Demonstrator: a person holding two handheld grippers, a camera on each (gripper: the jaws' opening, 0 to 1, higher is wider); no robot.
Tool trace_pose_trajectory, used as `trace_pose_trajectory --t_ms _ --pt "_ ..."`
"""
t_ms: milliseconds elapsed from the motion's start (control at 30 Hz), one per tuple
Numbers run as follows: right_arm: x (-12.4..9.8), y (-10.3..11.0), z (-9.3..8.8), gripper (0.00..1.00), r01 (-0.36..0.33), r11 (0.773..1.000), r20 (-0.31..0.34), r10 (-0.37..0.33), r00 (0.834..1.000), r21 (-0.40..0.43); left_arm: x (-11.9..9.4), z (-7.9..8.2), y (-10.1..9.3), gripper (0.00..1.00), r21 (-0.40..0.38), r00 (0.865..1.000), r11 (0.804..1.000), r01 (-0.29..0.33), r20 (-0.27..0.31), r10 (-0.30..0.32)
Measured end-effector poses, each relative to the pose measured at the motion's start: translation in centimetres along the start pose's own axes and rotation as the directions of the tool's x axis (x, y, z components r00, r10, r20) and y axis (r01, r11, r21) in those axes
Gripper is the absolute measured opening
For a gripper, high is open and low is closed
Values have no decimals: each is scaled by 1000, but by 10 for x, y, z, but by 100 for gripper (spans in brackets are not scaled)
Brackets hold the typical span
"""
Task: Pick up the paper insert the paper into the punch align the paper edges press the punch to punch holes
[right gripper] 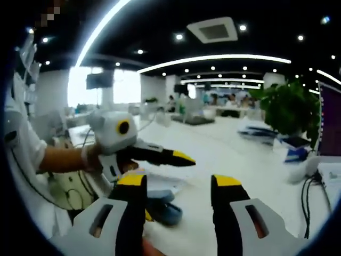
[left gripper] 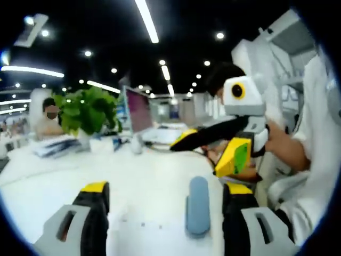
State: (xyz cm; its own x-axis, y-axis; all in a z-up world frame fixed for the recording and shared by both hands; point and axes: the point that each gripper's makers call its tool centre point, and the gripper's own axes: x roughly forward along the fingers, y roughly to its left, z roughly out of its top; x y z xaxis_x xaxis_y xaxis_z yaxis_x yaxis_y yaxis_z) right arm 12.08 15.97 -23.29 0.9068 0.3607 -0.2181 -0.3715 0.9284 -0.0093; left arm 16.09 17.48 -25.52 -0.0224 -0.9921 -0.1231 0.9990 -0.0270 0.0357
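A blue-grey rounded punch (left gripper: pixel 198 205) lies on the white table (left gripper: pixel 138 181), just inside the right jaw of my left gripper (left gripper: pixel 165 194). That gripper is open with nothing between its jaws. The right gripper view shows the punch (right gripper: pixel 166 212) low down, beside my right gripper's left jaw. My right gripper (right gripper: pixel 178 186) is open and empty, hovering over the table. From the left gripper view, the right gripper (left gripper: pixel 202 154) reaches in from the right in a hand, jaws apart. A pale flat sheet (right gripper: pixel 160 185) lies by the punch; I cannot tell if it is the paper.
A potted plant (left gripper: pixel 88 109), a monitor (left gripper: pixel 138 109) and a stack of papers (left gripper: pixel 53 146) stand at the table's far side. Cables (right gripper: pixel 311 197) trail at the right edge. A person's white sleeve (left gripper: pixel 314 149) is close on the right. Another person sits far left.
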Motion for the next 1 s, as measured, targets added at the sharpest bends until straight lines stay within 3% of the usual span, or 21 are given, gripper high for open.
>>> trace_pose_trajectory --t_ms 167,200,400,500,633,667,733,833,1000 --pt "-10 -9 -12 53 -34 999 -58 33 998 -6 -35 14 6 87 3 999 999 -44 24 43" --pt "-12 -10 -14 53 -44 999 -63 43 997 -9 -54 12 11 87 3 997 997 -79 21 79" --pt "-18 -10 -30 56 -105 994 -99 103 990 -12 -108 -18 30 87 -32 981 982 -189 -43 187" --pt "-19 -5 -32 55 -166 986 -77 167 983 14 -128 -32 31 87 -49 975 976 -213 -68 209" --pt "-16 5 -36 47 -254 967 -56 253 966 -15 -140 -46 26 85 -54 974 978 -202 -115 195" --pt "-15 13 -40 45 -307 952 -55 305 951 -19 -143 -51 23 82 -64 975 979 -191 -127 182" --pt "-11 14 -44 44 -324 946 -63 322 945 -14 -143 -54 20 80 -64 976 981 -183 -135 174" --pt "-4 18 -58 43 -378 926 -108 375 921 -5 -140 -57 17 81 -56 976 983 -175 -141 166" --pt "2 21 -63 43 -426 905 -120 420 899 -20 -138 -61 15 81 -64 975 982 -178 -147 168"
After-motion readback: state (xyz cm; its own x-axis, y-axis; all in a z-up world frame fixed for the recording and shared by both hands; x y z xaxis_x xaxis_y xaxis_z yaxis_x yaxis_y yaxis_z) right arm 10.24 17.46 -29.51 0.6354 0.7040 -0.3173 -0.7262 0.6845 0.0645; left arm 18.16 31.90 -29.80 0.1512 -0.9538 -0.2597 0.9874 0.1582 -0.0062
